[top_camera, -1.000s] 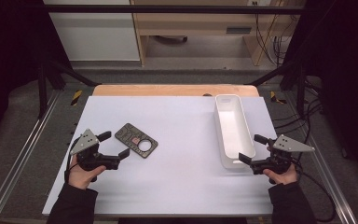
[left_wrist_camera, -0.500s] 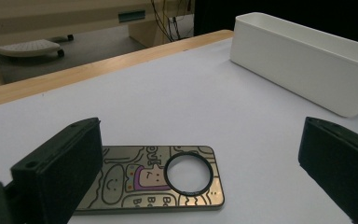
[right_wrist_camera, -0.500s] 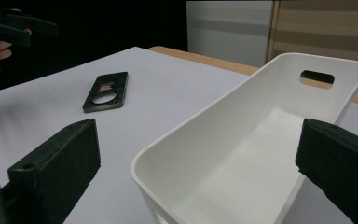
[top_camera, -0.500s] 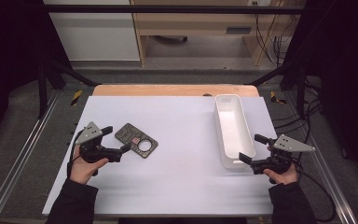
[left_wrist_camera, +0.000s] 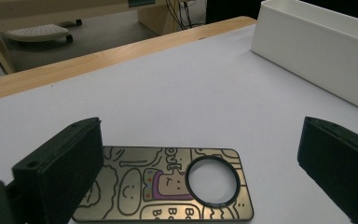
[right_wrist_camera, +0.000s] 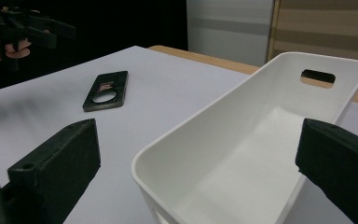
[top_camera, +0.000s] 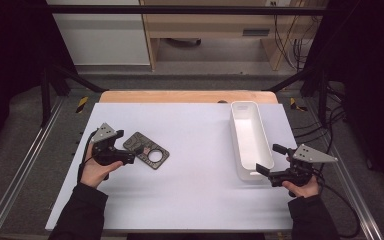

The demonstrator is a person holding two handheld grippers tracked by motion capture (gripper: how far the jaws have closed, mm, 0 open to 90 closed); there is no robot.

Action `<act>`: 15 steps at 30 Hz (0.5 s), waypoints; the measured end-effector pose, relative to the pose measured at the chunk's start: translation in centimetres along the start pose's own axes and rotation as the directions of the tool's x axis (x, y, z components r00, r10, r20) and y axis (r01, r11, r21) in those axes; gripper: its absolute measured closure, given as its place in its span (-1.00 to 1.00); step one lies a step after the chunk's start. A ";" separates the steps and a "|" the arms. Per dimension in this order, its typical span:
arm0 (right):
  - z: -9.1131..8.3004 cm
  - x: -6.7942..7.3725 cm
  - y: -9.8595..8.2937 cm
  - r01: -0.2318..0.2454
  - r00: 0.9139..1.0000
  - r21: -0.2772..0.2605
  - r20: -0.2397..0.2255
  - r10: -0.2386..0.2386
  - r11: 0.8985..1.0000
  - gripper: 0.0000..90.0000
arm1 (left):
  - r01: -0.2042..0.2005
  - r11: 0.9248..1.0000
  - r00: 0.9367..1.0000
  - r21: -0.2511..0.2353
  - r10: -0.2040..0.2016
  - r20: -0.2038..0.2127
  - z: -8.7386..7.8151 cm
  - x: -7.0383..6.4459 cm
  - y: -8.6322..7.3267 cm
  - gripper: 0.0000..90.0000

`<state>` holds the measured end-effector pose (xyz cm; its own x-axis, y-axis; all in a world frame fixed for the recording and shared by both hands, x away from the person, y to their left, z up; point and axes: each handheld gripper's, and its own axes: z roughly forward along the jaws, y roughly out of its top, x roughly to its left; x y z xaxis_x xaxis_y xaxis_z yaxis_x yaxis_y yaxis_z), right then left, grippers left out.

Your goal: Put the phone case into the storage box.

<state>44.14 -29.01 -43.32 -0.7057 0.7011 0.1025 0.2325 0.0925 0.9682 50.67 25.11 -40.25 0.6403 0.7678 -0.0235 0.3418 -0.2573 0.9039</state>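
A flat dark plate (top_camera: 147,150) printed with cartoon drawings, with a round ringed hole, lies on the white table at the left. My left gripper (top_camera: 126,146) is open at the plate's left end. In the left gripper view the plate (left_wrist_camera: 135,186) lies between the spread fingers (left_wrist_camera: 60,177), low over the table. An empty white bin (top_camera: 250,140) stands at the right. My right gripper (top_camera: 270,159) is open at the bin's near end, jaws on either side of its corner. The right gripper view looks into the bin (right_wrist_camera: 261,154), with the plate (right_wrist_camera: 106,91) farther off.
The white tabletop (top_camera: 195,190) stretches between the plate and the bin. A wooden strip (top_camera: 180,96) runs along its far edge. Metal rails (top_camera: 25,165) flank the table. Cables (top_camera: 300,30) hang at the back right. The bin wall (left_wrist_camera: 317,51) rises beyond the plate.
My left gripper has moved forward and right, up to the plate's left end. The right gripper and the bin have stayed put.
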 end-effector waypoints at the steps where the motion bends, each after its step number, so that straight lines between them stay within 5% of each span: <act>1: 0.0 0.0 0.0 0.001 1.000 0.000 -0.001 -0.001 1.000 -0.99 | 0.003 1.000 1.000 0.003 -0.003 0.001 0.3 0.1 0.0 -1.00; 15: 0.1 0.0 0.0 0.007 1.000 0.007 -0.001 -0.007 1.000 -0.99 | -0.009 0.998 0.999 0.055 0.011 -0.030 2.6 1.2 1.1 -0.98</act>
<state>44.19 -28.94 -43.38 -0.7080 0.6996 0.0963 0.2325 0.1021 0.9672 53.56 24.22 -40.40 0.6231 0.7821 -0.0007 0.3727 -0.2962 0.8794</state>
